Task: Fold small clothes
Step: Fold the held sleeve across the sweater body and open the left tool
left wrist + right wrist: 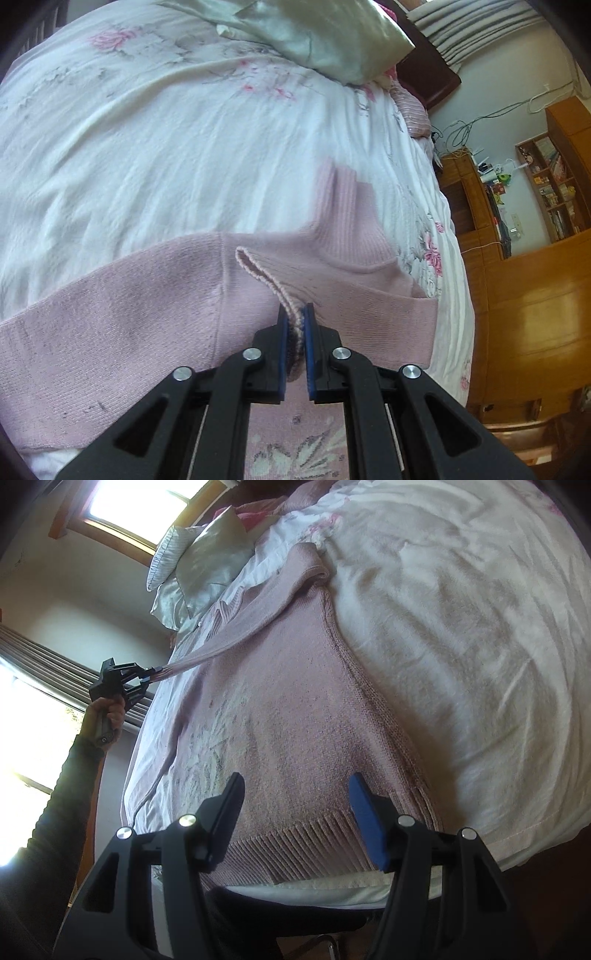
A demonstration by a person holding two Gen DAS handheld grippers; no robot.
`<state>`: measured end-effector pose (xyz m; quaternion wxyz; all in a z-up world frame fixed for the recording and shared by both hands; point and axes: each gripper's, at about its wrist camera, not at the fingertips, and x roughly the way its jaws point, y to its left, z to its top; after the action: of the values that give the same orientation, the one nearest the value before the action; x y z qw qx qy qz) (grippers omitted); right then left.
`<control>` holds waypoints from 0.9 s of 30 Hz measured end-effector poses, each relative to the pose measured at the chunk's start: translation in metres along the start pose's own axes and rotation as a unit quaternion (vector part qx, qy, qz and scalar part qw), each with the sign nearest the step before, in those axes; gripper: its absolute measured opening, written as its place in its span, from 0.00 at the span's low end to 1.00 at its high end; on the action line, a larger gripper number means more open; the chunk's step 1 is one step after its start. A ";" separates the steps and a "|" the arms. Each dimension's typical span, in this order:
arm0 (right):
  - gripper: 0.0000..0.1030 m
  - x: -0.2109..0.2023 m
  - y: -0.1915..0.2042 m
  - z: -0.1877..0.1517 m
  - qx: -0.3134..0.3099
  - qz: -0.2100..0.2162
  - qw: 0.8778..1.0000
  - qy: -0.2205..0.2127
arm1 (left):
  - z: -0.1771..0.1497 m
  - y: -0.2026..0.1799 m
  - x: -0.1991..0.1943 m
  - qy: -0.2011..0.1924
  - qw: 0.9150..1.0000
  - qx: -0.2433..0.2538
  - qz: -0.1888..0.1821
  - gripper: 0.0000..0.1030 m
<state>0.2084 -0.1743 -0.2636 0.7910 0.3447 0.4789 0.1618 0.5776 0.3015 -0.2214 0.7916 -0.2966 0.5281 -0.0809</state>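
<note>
A pale pink knitted sweater (295,709) lies spread on the bed with its ribbed hem toward the near edge. My left gripper (296,314) is shut on the cuff of one sleeve (258,266), which stretches taut from the body. In the right wrist view that left gripper (149,675) shows at the left, held by a hand, with the sleeve (229,635) pulled out over the bed's side. My right gripper (297,782) hovers open just above the sweater near the hem (295,845), nothing between its fingers. The ribbed collar (347,206) stands up.
The bed carries a white floral quilt (166,147) and a shiny pale pillow (332,37) near the headboard. Wooden cabinets and shelves (535,221) stand past one side. Windows with curtains (44,664) lie past the other side. A dark sleeve (51,812) reaches along the left edge.
</note>
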 end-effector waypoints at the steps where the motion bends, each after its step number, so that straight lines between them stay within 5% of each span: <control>1: 0.58 0.002 0.001 0.000 -0.002 0.000 1.000 0.000 | 0.000 0.007 0.004 0.004 1.000 -0.005 0.005 0.07; 9: 0.58 0.014 0.005 -0.001 -0.003 -0.004 1.000 0.013 | -0.005 0.055 0.046 0.026 0.998 -0.029 0.057 0.10; 12: 0.58 0.014 0.007 -0.002 -0.004 -0.005 1.000 0.016 | -0.010 0.054 0.024 -0.046 0.995 -0.029 0.084 0.12; 15: 0.58 0.016 0.008 -0.003 -0.004 -0.004 1.000 0.017 | -0.024 0.029 -0.001 -0.095 0.995 0.007 0.032 0.36; 17: 0.58 0.021 0.010 -0.005 -0.005 -0.003 1.000 0.023 | -0.031 0.016 0.014 -0.057 0.998 0.030 0.008 0.37; 20: 0.58 0.026 0.018 -0.007 -0.008 0.001 1.000 0.029 | -0.034 0.022 0.046 -0.017 0.999 0.025 0.041 0.36; 23: 0.58 0.023 0.028 -0.010 -0.015 0.003 0.999 0.028 | -0.036 0.046 0.066 -0.006 0.998 0.002 0.063 0.29; 26: 0.61 0.016 0.037 -0.014 -0.026 -0.002 0.999 0.028 | -0.040 0.054 0.055 -0.013 0.999 -0.020 0.035 0.24; 27: 0.61 0.014 0.040 -0.015 -0.031 -0.005 0.999 0.029 | -0.043 0.056 0.042 -0.022 0.999 -0.030 0.017 0.30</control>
<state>0.2054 -0.1322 -0.2490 0.7881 0.3128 0.4977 0.1826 0.5467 0.3122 -0.2973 0.7949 -0.3127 0.5179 -0.0456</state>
